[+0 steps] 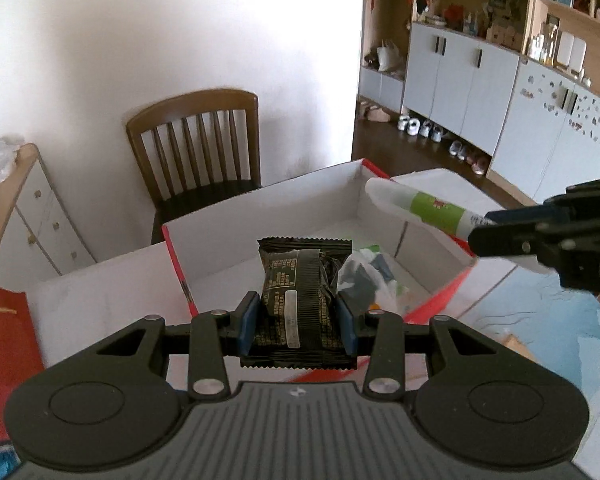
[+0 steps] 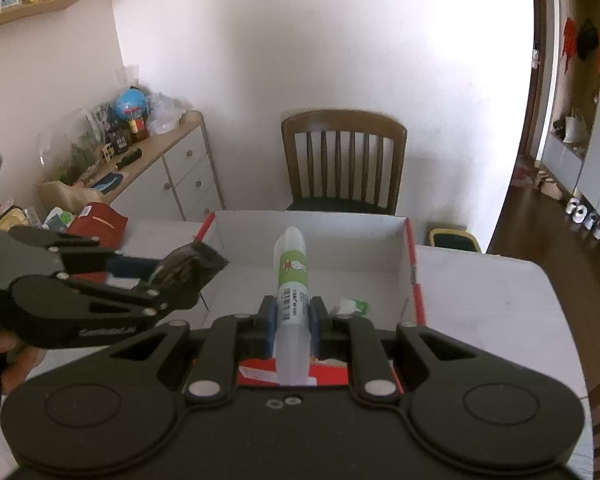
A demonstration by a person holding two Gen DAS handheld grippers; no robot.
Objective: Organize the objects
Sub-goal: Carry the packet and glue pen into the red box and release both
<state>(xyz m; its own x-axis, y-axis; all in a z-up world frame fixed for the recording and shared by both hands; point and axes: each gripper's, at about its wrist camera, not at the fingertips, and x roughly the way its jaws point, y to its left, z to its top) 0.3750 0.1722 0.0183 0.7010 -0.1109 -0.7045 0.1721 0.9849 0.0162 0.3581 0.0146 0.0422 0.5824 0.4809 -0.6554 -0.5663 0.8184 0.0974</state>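
Gripping blk crinkle-edged snack pkt [image 1: 296, 304], wht print.

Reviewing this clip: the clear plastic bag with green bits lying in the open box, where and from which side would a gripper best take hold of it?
Probably the bunched, raised top of the clear plastic bag, coming from above. It lies crumpled on the floor of the red-edged box close to the near-right wall, so a sideways approach looks blocked, and a soft bag pinches best where the film gathers.
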